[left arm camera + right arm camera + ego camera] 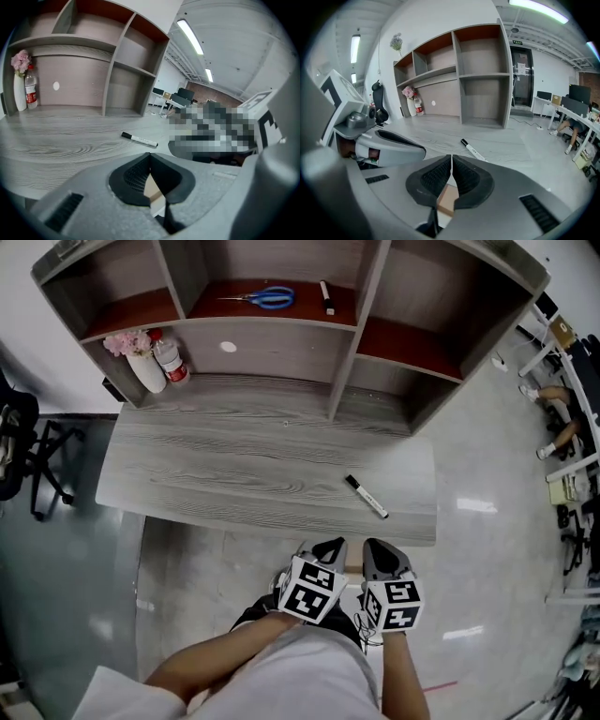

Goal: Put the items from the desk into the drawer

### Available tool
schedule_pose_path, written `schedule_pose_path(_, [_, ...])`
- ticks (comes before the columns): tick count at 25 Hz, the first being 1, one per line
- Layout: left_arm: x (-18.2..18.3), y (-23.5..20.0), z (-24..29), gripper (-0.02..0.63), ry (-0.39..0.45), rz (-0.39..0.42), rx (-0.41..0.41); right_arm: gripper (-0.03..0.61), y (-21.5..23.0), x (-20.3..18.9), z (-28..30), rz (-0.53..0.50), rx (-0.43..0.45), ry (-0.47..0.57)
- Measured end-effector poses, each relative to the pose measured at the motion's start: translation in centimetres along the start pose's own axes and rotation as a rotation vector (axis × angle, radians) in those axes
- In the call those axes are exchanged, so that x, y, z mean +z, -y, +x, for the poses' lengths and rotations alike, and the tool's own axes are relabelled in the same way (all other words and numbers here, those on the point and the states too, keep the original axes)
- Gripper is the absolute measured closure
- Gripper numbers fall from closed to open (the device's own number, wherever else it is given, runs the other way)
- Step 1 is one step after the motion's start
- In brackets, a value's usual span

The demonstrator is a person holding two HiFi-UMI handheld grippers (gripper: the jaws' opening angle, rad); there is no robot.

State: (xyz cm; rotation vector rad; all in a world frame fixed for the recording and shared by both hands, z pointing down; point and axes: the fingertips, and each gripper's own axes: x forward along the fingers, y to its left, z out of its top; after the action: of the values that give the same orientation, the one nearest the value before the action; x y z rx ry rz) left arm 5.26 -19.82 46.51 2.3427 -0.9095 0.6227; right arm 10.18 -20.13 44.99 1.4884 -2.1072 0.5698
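Note:
A black-and-white marker [366, 496] lies on the grey wooden desk [234, 465] near its front right edge; it also shows as the marker [139, 139] and the marker [472, 149] in the gripper views. Blue scissors [262, 298] and a second marker [326, 296] rest on a shelf of the hutch. My left gripper [330, 546] and right gripper [378, 547] hang side by side just in front of the desk's front edge, short of the marker. The left gripper [150, 159] and right gripper [451, 161] are both shut with nothing between them. No drawer shows in any view.
A white vase with pink flowers [141, 360] and a small bottle [170, 360] stand at the desk's back left. A black office chair [19, 456] sits to the left. Other desks and a seated person [572, 126] are off to the right.

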Motion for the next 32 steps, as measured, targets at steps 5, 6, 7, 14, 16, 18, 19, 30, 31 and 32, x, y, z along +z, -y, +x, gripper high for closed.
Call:
schedule_pose_path(5, [1.2, -1.1, 2.3, 0.612, 0.001, -0.026, 0.083, 0.575, 2.2, 0.7, 2.3, -0.098, 0.054, -0.006])
schedule_pose_path(6, [1.2, -1.3, 2.8, 0.612, -0.005, -0.032, 0.101, 0.575, 2.6, 0.7, 2.6, -0.112, 0.067, -0.007])
schedule_pose_path(7, [1.2, -1.3, 3.3, 0.612, -0.014, -0.040, 0.117, 0.575, 3.0, 0.6, 3.0, -0.126, 0.080, -0.010])
schedule_pose_path(14, [1.6, -2.5, 5.1, 0.612, -0.025, -0.075, 0.229, 0.575, 4.9, 0.4, 6.1, -0.210, 0.185, -0.042])
schedule_pose_path(16, [2.0, -2.8, 5.3, 0.612, -0.022, -0.088, 0.257, 0.575, 5.3, 0.5, 7.1, -0.235, 0.209, -0.049])
schedule_pose_path(18, [2.1, -3.1, 5.5, 0.612, -0.021, -0.096, 0.280, 0.574, 5.6, 0.6, 8.1, -0.260, 0.230, -0.057])
schedule_pose_path(19, [2.1, -3.2, 5.6, 0.612, -0.021, -0.100, 0.291, 0.574, 5.8, 0.6, 8.5, -0.274, 0.239, -0.061])
schedule_pose_path(30, [0.6, -5.7, 4.0, 0.612, -0.023, -0.215, 0.425, 0.488, 6.0, 0.4, 12.5, -0.361, 0.330, -0.145])
schedule_pose_path(31, [0.4, -5.8, 3.8, 0.612, -0.023, -0.223, 0.433, 0.488, 5.9, 0.3, 12.7, -0.363, 0.338, -0.154])
schedule_pose_path(32, [0.2, -5.9, 3.7, 0.612, -0.024, -0.233, 0.441, 0.488, 5.9, 0.2, 12.9, -0.365, 0.348, -0.162])
